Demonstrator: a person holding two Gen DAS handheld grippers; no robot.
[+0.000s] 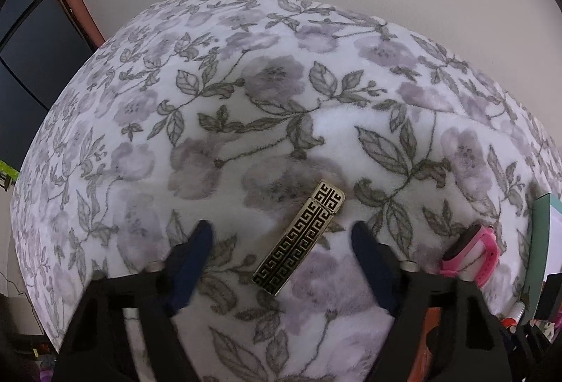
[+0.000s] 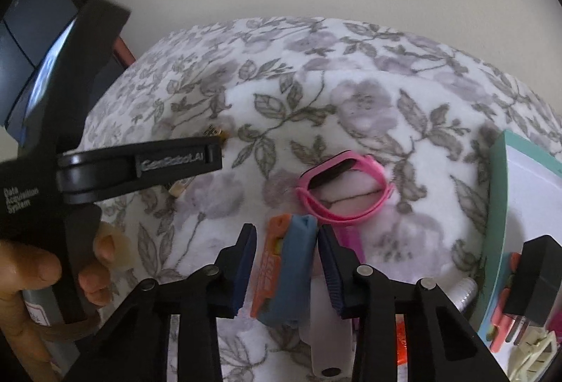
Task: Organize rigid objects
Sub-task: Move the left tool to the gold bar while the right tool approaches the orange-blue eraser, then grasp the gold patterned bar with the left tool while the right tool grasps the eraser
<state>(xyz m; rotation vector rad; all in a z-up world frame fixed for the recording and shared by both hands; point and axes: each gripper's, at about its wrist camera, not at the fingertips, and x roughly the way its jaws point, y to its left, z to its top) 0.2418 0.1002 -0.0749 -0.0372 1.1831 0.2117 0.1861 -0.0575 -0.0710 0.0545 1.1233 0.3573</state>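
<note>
Gold-and-black patterned bar (image 1: 299,238): lies flat and slantwise on the flowered cloth (image 1: 246,83) covering the table, between the left gripper's fingers, touching neither.
Left gripper (image 1: 281,238): points steeply down; its dark blue fingers (image 1: 196,245) stand spread, one on each side of the bar, pinching nothing.
Blue and orange object (image 2: 288,269): stands between the right gripper's fingers, the blue part against the right-hand finger; a gap shows at the left-hand one.
Right gripper (image 2: 286,248): fingers (image 2: 246,252) close around that object; a full pinch on both sides cannot be told, since the view is blurred there.
Pink wristband (image 2: 346,190): on the cloth just beyond the right gripper.
Teal-edged tray (image 2: 498,206): at the right side, near the wristband.
Hand (image 2: 42,273): grips the left gripper's black handle.
</note>
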